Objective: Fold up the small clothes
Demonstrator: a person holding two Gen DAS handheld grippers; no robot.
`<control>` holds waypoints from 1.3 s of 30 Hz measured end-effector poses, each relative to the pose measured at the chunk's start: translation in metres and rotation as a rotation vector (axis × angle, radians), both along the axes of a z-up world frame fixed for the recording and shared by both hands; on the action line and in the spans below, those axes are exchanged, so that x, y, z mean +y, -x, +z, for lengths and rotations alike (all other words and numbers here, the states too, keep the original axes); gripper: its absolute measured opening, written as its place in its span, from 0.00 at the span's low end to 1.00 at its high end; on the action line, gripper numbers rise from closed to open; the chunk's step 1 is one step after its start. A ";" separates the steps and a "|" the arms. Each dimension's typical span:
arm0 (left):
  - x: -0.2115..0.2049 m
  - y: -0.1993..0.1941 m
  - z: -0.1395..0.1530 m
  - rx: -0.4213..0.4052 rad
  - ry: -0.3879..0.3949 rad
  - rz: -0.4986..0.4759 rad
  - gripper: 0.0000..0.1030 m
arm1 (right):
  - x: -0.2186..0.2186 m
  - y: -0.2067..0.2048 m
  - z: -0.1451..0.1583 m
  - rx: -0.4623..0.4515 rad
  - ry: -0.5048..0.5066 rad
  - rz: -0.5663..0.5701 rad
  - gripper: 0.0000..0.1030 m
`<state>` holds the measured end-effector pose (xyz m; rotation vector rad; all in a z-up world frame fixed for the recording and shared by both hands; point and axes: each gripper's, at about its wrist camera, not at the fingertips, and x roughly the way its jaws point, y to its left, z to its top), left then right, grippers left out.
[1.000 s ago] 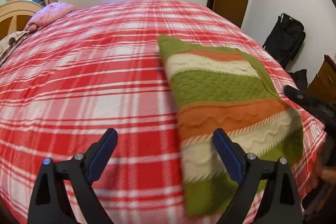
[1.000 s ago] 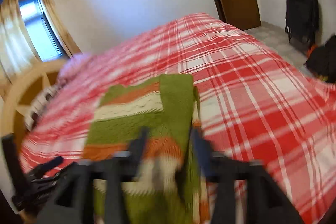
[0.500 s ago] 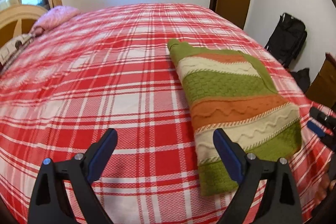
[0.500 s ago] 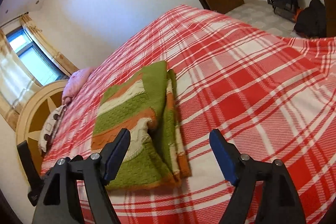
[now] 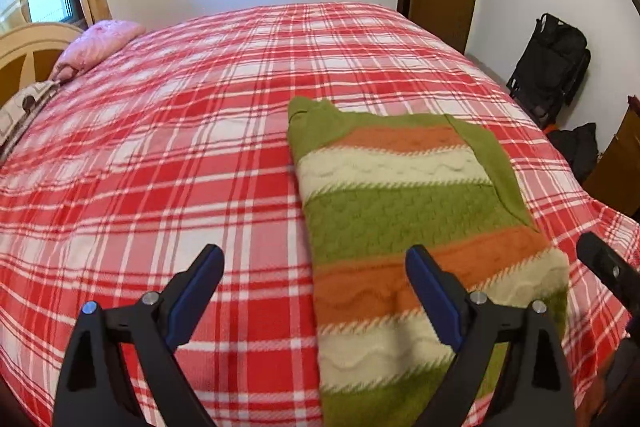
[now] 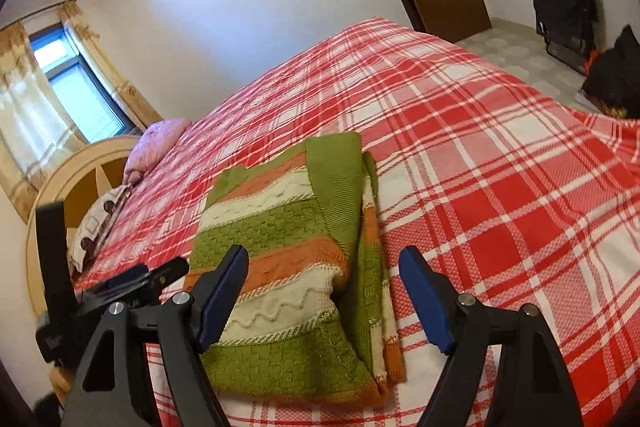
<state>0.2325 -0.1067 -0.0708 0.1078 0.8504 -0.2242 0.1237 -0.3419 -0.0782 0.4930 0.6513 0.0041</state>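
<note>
We hold our left gripper (image 5: 314, 291) above the bed (image 5: 160, 155), its 2 fingers spread wide and gripping nothing. The folded sweater (image 5: 400, 227), striped green, orange and cream, lies flat on the plaid cover near the bed's near edge, under and ahead of the right-hand finger. Our right gripper (image 6: 324, 293) hangs over the sweater (image 6: 288, 267) too, fingers spread and empty, the garment's folded layers stacked below them. A pink pillow (image 5: 96, 45) sits by the headboard (image 6: 76, 171), well apart from the sweater.

green, orange and cream striped sweater (image 5: 400, 227); red-and-white plaid bedspread (image 5: 180, 147).
</note>
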 end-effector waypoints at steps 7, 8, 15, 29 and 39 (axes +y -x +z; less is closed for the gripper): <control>-0.008 -0.006 -0.011 0.025 -0.017 -0.006 0.92 | -0.001 -0.002 -0.009 0.031 0.016 -0.014 0.76; -0.009 -0.007 -0.013 0.032 -0.015 0.000 0.92 | -0.001 -0.002 -0.010 0.034 0.017 -0.017 0.76; -0.006 -0.007 -0.029 0.079 0.015 -0.007 0.92 | 0.004 -0.001 -0.018 0.063 0.029 0.004 0.76; 0.009 -0.013 -0.033 0.151 0.243 -0.055 0.92 | -0.002 -0.003 -0.023 0.073 -0.007 -0.007 0.76; -0.002 -0.032 -0.055 0.255 0.318 -0.073 0.92 | -0.012 -0.038 -0.037 0.090 -0.024 0.004 0.76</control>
